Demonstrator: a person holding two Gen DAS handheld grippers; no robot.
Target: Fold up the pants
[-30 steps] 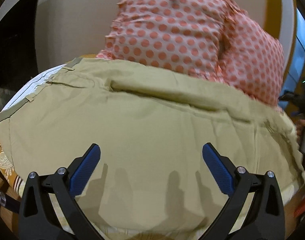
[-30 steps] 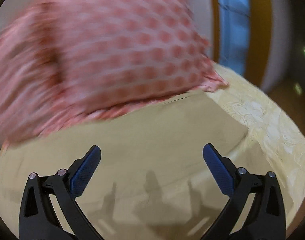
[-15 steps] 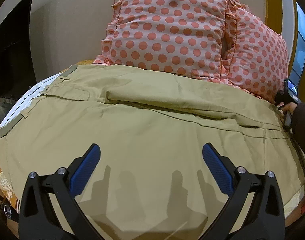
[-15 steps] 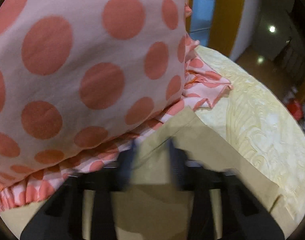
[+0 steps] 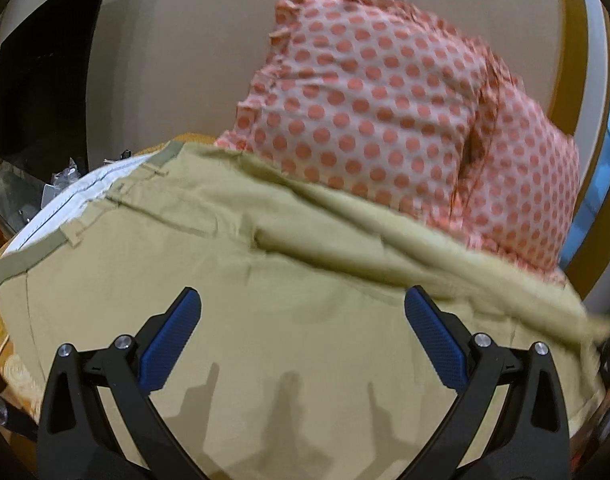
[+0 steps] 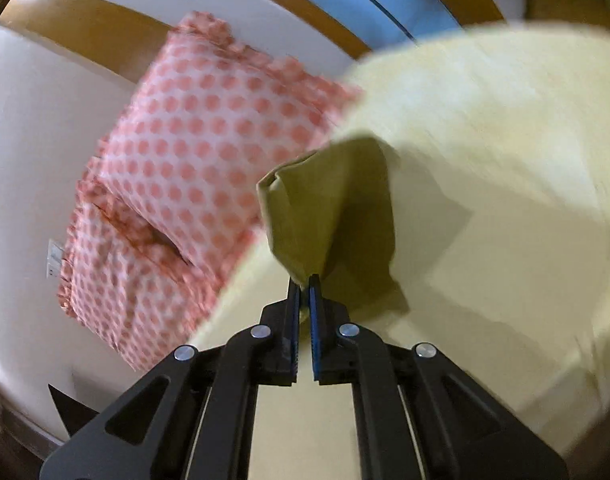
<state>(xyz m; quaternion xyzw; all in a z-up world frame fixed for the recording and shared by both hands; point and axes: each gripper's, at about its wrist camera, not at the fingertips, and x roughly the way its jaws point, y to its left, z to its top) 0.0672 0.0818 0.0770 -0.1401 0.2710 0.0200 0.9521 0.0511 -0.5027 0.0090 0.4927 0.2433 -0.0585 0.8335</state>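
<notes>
Since half a second ago the right gripper (image 6: 303,286) has closed on the leg end of the pants (image 5: 265,320) and lifted it off the bed (image 6: 505,128), where before it was only nosing in at the hem beside the pillows (image 5: 385,112); the left gripper's view has tilted too, and the far edge of the cloth now looks ruffled and blurred. Largest first: the bed with its pale patterned cover carries everything, and the khaki pants lie spread across it, waistband at the left of the left wrist view with its white lining showing, legs running off to the right in front of the two dotted pillows. Going by the spread of flat cloth, the fold is barely begun: only the hem is raised, a small bunch of fabric hanging up from the right fingers in the right wrist view, and nothing yet lies doubled over. What remains, as I judge it, is to carry that end across toward the waistband, lay it down and smooth it, then probably fold again. Smallest: the left gripper (image 5: 303,340) hovers above the seat of the pants with its blue pads (image 5: 171,344) spread wide, holding nothing
</notes>
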